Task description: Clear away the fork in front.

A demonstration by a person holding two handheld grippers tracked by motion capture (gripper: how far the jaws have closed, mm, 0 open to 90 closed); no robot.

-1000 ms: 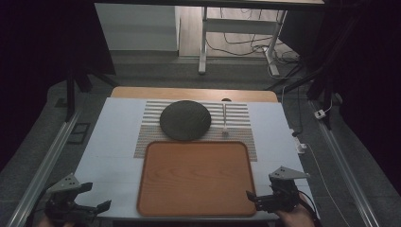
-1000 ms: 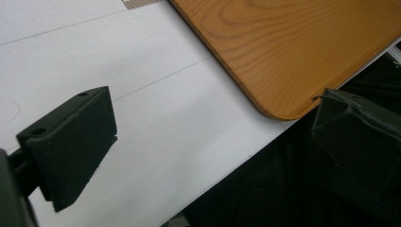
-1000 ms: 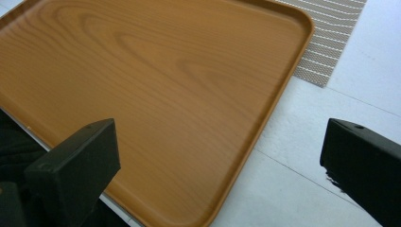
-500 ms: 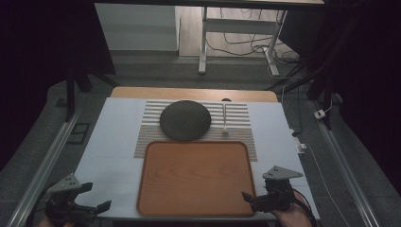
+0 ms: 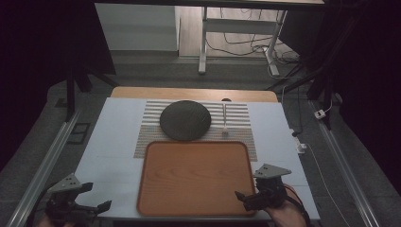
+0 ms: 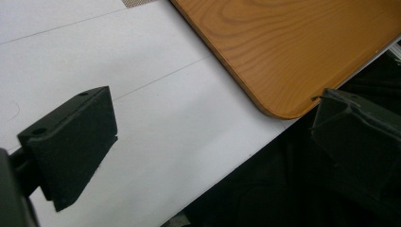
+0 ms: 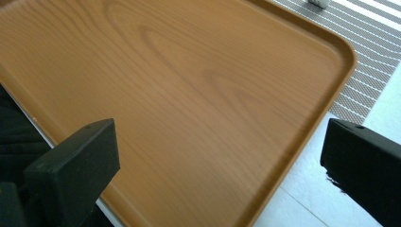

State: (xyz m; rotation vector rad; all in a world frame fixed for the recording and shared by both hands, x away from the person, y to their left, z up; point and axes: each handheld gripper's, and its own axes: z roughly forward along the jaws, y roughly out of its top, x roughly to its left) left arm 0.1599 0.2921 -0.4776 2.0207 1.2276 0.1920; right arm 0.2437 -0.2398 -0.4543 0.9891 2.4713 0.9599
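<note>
No brand, label or readable writing anywhere in the pictures; tray, plate, mat and grippers all unmarked.

High view: wooden tray (image 5: pixel 194 177) sits lower centre of frame on the white table top (image 5: pixel 108 142), its far edge lying over the near edge of the striped placemat (image 5: pixel 236 116). Dark round plate (image 5: pixel 185 120) lies on the mat, centre of frame, just above the tray, apart from it. A thin pale utensil (image 5: pixel 224 118) lies on the mat right of the plate; too small to tell which kind.

Right gripper (image 5: pixel 249 198) at lower right of frame, jaws spread wide, nothing between them, tips over the tray's near right corner; touching or not cannot be told. The person's hand (image 5: pixel 283 215) holds it at the bottom edge. In the right gripper view, both black jaws stand far apart at the bottom corners, with the tray's wood grain and raised rim (image 7: pixel 347 56) between and beyond them, striped mat at upper right.

Left gripper (image 5: pixel 90 208) at lower left of frame, at the table's near edge, well apart from the tray, jaws spread, holding nothing. In the left gripper view the tray's near left corner (image 6: pixel 276 106) shows at upper right, white table under the left-hand jaw, dark floor below.

Versus the earlier frames: right gripper has shifted left, toward the tray's near right corner, and now overlaps its rim. Left gripper has barely moved. Tray, plate, utensil and mat unchanged.
</note>
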